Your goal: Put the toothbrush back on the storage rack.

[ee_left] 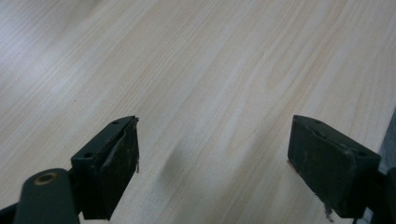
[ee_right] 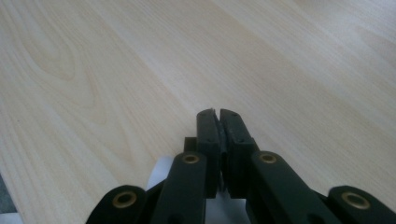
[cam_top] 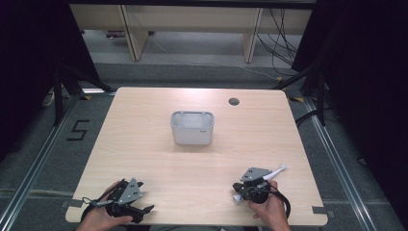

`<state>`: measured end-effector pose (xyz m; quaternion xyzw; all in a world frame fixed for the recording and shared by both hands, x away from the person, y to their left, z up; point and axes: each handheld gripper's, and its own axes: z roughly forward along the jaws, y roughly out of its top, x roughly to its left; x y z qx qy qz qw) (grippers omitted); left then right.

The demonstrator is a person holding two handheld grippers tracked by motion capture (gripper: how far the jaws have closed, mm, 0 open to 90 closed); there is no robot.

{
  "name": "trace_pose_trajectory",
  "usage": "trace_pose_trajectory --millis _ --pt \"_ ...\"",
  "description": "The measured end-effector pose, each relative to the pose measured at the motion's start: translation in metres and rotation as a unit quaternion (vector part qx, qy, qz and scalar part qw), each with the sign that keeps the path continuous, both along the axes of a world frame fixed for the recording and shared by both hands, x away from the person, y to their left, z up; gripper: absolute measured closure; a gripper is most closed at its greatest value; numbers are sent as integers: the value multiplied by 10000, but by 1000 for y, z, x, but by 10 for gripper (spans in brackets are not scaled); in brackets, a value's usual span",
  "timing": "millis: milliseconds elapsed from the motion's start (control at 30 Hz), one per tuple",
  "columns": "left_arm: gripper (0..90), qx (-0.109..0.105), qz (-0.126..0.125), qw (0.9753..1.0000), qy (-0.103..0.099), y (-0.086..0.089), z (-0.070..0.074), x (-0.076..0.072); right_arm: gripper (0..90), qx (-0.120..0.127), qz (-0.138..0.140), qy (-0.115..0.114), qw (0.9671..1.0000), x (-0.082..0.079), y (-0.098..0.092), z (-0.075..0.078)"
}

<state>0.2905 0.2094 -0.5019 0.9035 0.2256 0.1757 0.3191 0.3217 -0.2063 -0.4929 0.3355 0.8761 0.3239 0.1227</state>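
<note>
Writing: a black "5" [cam_top: 78, 130] is marked on the grey floor [cam_top: 43, 159] at 9 o'clock of the worktop [cam_top: 144, 144]. A small dark mark sits on the front wall of the bin [cam_top: 192, 128], too small to read.

Surface: pale wood-grain worktop, rectangular with rounded corners. A round dark cable hole [cam_top: 234, 101] lies near the far edge, at about 1 o'clock from the bin. Grey tape tabs show at the two near corners.

Grey plastic bin: upright, near the centre of the worktop, toward 12 o'clock from both hands and well apart from them. Narrow compartments are set along its rim; the inside looks pale, contents cannot be told.

Left tongs [cam_top: 144, 210]: at 7 o'clock on the worktop, held in the left hand [cam_top: 98, 219]. In the left gripper view the left tongs [ee_left: 212, 165] stand wide apart, nothing between them, bare wood below.

Right tongs [cam_top: 236, 187]: at 5 o'clock, held in the right hand [cam_top: 269, 209]. In the right gripper view the right tongs [ee_right: 219, 114] are pressed together with nothing visible between them. A white piece [cam_top: 278, 170] juts out beside the grey plate; what it is cannot be told.

Room: black curtains [cam_top: 29, 57] on both sides; pale wooden furniture legs [cam_top: 132, 33] and loose cables [cam_top: 281, 43] at 12 o'clock beyond the worktop.
</note>
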Motion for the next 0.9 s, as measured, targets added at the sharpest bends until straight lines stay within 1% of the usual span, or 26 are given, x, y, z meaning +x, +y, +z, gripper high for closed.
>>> trace_pose_trajectory --millis 33,67,100,133,200,233,267,333,367,433,467,500,533,567,633,667,700,733,767,800,833,867,900 --pt "163 0 0 10000 0 0 0 0 876 0 0 0 10000 0 0 0" --pt "163 -22 0 10000 -2 0 0 -1 875 31 -75 56 10000 -3 -1 0" --pt "163 -17 -2 10000 0 0 0 -1 875 16 8 -2 10000 -2 -2 0" --pt "163 62 -24 10000 -14 0 0 0 875 4 21 25 10000 -2 -2 0" --pt "163 -14 -4 10000 13 0 0 0 875 6 73 32 10000 -2 -3 -1" --pt "163 -14 -4 10000 13 0 0 0 875 6 73 32 10000 -2 -3 -1" --pt "163 -14 4 10000 -7 0 0 -1 874 16 -11 2 10000 -5 -2 -1" --pt "163 -4 -3 10000 5 0 0 0 874 -29 34 62 10000 -6 -3 0" --pt "163 -4 -3 10000 5 0 0 0 872 -6 26 116 9999 -7 -3 0" --pt "163 -19 1 10000 -7 0 0 -1 870 -33 65 68 9999 -8 -4 0" --pt "163 -17 -1 10000 -6 0 0 -1 868 -7 34 17 10000 -9 -4 -1" --pt "163 -9 0 10000 5 0 0 0 866 10 135 20 9999 -9 -4 -2" --pt "163 -3 -2 10000 5 0 0 0 865 -4 109 28 9999 -10 -5 -2" --pt "163 -3 -2 10000 5 0 0 0 865 -59 145 70 9999 -11 -6 -1" --pt "163 -13 -3 10000 -5 -1 0 -1 865 -52 115 101 9999 -13 -7 -1" --pt "163 -10 -2 10000 6 0 0 -1 865 12 105 31 9999 -14 -8 -2" --pt "163 95 -21 10000 -19 0 0 0 865 -20 111 26 9999 -15 -9 -2" --pt "163 0 -1 10000 14 0 0 0 865 -6 93 54 9999 -17 -9 -2" --pt "163 0 -1 10000 14 0 0 0 864 -31 89 11 10000 -17 -11 -2" --pt "163 -3 1 10000 4 0 0 0 862 -59 131 85 9999 -18 -12 -1" --pt "163 -12 -4 10000 -6 0 0 -1 861 -24 111 47 9999 -20 -12 -1" --pt "163 -2 -3 10000 2 0 0 0 860 -87 90 125 9998 -21 -14 0" --pt "163 -2 -3 10000 2 0 0 0 860 -26 24 91 10000 -23 -14 -1"
